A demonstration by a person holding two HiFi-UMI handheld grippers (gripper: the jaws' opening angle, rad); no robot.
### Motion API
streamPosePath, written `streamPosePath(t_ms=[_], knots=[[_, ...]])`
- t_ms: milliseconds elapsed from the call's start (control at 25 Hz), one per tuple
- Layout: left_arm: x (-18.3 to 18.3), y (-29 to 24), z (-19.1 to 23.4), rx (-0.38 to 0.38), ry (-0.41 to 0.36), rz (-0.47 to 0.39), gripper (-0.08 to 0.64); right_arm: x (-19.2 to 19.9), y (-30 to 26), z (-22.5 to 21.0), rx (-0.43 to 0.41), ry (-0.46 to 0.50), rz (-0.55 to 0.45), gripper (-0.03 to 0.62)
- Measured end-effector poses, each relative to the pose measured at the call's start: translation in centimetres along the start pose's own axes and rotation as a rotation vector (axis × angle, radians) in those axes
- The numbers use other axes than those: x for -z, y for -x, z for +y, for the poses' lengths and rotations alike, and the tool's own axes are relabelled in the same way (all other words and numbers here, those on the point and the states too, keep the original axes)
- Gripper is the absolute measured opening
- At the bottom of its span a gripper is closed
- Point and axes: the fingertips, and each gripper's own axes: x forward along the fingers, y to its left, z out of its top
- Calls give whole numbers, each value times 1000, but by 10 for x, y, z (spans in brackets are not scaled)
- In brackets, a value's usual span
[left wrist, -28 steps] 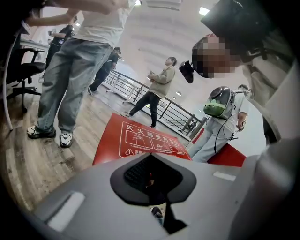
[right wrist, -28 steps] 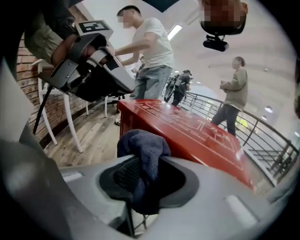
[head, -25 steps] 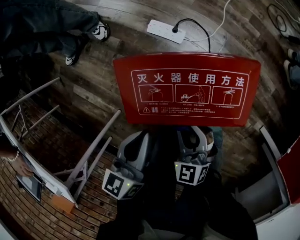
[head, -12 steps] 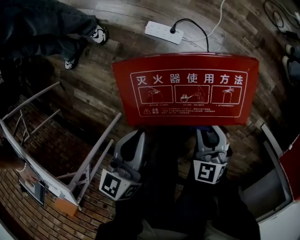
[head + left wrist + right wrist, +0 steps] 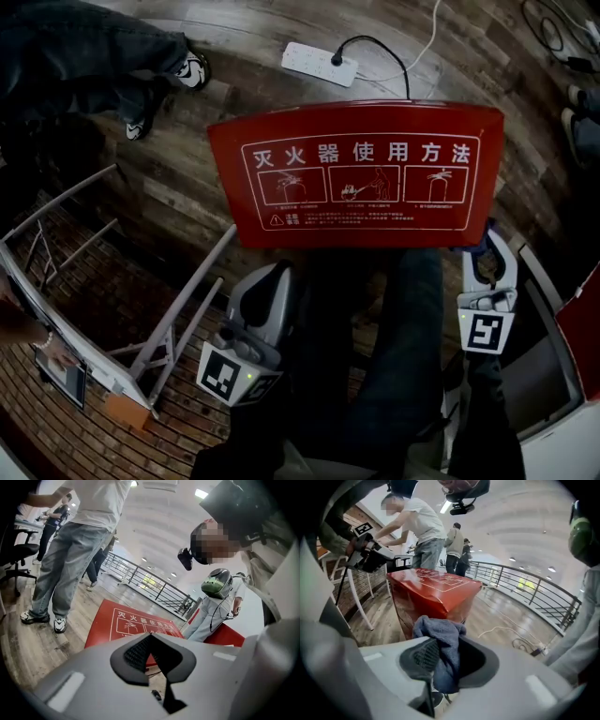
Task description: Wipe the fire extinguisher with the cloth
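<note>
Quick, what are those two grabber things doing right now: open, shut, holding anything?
Left gripper: shut, nothing between its jaws.
Right gripper: shut on the blue-grey cloth.

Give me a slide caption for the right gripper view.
Right gripper, jaws shut on a blue cloth, facing the red box.

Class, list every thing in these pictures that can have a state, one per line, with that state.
cloth, bunched up, clamped between the right gripper's jaws
right gripper, shut on the cloth
left gripper, jaws together, nothing between them
red box, top closed
power strip, one black plug in it
</note>
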Motion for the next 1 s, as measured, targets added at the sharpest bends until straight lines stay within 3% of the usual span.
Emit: streamPosePath(t_ms=[200,320,480,640,760,880,1000], knots=[[8,-5,-12,-15,9,19,5,-15,-23,-42,-53,41,-69,107],[13,-10,-23,-23,15,23,5,-41,-53,-58,-139,96,-113,107],[14,-18,-39,-32,12,19,5,-52,-101,-78,-268,55,-127,106],[15,-27,-51,-56,16,11,5,-63,-133,-91,-312,-30,-179,106],[18,-35,-60,-69,26,10,5,-55,-123,-80,-375,-48,-183,104],[22,-48,-72,-59,33,14,5,-25,-91,-44,-517,-2,-125,104],[26,-63,-87,-32,40,20,5,2,-65,-17,-604,-46,-67,103]])
